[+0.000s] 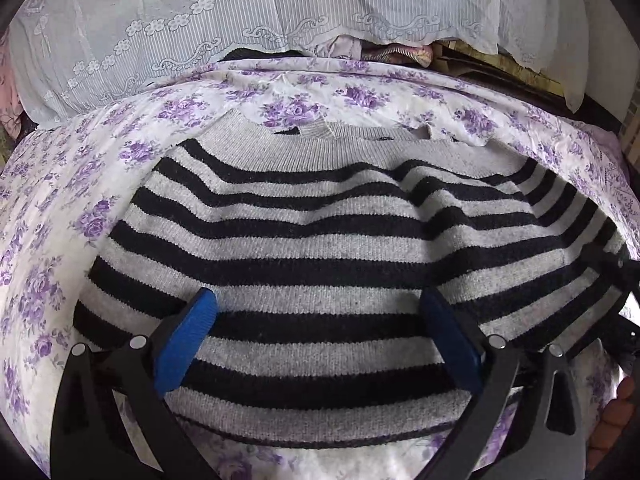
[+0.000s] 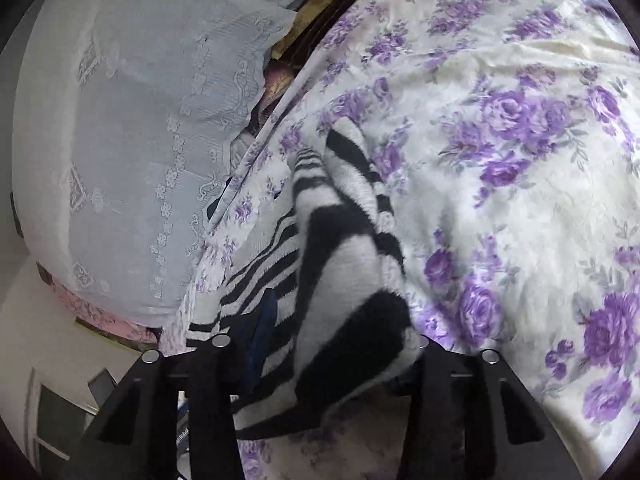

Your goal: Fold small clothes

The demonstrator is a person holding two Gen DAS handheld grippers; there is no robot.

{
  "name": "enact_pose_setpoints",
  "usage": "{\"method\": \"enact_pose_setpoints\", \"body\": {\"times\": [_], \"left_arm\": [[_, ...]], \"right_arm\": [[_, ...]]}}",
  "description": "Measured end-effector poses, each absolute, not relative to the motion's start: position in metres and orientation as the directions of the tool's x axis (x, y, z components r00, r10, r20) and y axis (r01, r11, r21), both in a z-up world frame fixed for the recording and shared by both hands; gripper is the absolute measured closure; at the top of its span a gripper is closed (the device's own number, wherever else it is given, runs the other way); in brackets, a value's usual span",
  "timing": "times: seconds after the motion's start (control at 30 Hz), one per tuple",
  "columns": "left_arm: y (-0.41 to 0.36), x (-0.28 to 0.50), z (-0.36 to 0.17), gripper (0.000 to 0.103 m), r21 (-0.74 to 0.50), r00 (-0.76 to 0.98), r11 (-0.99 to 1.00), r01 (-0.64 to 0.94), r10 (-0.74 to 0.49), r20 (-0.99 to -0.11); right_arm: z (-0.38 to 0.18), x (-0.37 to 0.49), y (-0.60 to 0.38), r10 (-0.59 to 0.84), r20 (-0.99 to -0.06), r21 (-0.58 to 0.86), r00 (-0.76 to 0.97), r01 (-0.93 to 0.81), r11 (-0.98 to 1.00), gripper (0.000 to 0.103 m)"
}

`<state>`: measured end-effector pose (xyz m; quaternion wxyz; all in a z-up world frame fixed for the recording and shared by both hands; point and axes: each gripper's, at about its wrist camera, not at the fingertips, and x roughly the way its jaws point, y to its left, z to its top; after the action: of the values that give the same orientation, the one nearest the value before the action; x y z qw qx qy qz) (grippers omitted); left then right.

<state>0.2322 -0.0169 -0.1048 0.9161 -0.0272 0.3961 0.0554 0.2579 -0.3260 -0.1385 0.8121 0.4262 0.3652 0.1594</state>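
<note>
So nearest to us, our left gripper (image 1: 316, 336) is spread wide with nothing in it, blue pads (image 1: 184, 344) resting on or just over the near half of the striped sweater (image 1: 320, 220). The sweater lies mostly flat on the floral bedsheet (image 1: 60, 220), neckline at the far end, hem toward us.

Our right gripper (image 2: 320, 356) looks clamped on a bunched bit of that sweater (image 2: 344, 280), probably a sleeve or side edge lifted off the sheet, though the knit hides the fingertips, so we can't say how deep the bite is.

What could go wrong, we reckon:
- Thick fuzzy knit in a shallow pinch can slide out mid-fold, and the flap drops crooked.
- If the left gripper isn't actually pinning the body, pulling the right side across drags the whole sweater over the sheet.
- The sheet is loose and wrinkly, so it can ruck up underneath and spoil a flat fold.
- There's already a ripple toward the right shoulder; folding over it locks the crease in.

Farther back, the lace-covered pile (image 1: 200, 20) sits just past the neckline, so pushing the sweater that way could jam it against it.
</note>
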Motion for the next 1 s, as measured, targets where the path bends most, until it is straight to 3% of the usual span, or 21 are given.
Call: {"method": "enact_pose_setpoints", "body": {"times": [0.23, 0.37, 0.47, 0.63, 0.7, 0.87, 0.9, 0.93, 1.0], "left_arm": [[-0.039, 0.224, -0.077, 0.005, 0.061, 0.732, 0.994, -0.089, 0.107, -0.673], [-0.058, 0.242, -0.078, 0.005, 0.077, 0.703, 0.994, -0.083, 0.113, -0.702], [-0.066, 0.257, -0.097, 0.004, 0.062, 0.659, 0.994, -0.085, 0.103, -0.746], [-0.063, 0.256, -0.103, 0.004, 0.041, 0.669, 0.996, -0.073, 0.080, -0.739], [-0.064, 0.253, -0.102, 0.004, 0.046, 0.676, 0.996, -0.071, 0.083, -0.732], [-0.066, 0.249, -0.102, 0.004, 0.049, 0.683, 0.996, -0.069, 0.083, -0.726], [-0.066, 0.249, -0.103, 0.004, 0.047, 0.683, 0.997, -0.069, 0.082, -0.726], [-0.065, 0.249, -0.103, 0.004, 0.047, 0.683, 0.997, -0.068, 0.081, -0.726], [-0.065, 0.249, -0.103, 0.004, 0.047, 0.684, 0.997, -0.069, 0.081, -0.725]], "right_arm": [[-0.144, 0.298, -0.329, 0.636, -0.396, 0.858, 0.662, 0.020, 0.514, 0.060], [-0.149, 0.296, -0.333, 0.647, -0.390, 0.864, 0.655, 0.018, 0.503, 0.075], [-0.150, 0.296, -0.333, 0.652, -0.382, 0.870, 0.655, 0.015, 0.494, 0.075], [-0.149, 0.294, -0.335, 0.652, -0.364, 0.877, 0.665, 0.009, 0.481, 0.073], [-0.150, 0.293, -0.336, 0.662, -0.348, 0.885, 0.664, 0.000, 0.465, 0.070], [-0.146, 0.292, -0.337, 0.718, -0.232, 0.928, 0.656, -0.073, 0.366, 0.043], [-0.145, 0.292, -0.337, 0.724, -0.227, 0.930, 0.651, -0.076, 0.360, 0.041], [-0.145, 0.293, -0.338, 0.725, -0.231, 0.931, 0.649, -0.069, 0.358, 0.043], [-0.148, 0.294, -0.339, 0.704, -0.270, 0.925, 0.657, -0.025, 0.379, 0.063]]}}
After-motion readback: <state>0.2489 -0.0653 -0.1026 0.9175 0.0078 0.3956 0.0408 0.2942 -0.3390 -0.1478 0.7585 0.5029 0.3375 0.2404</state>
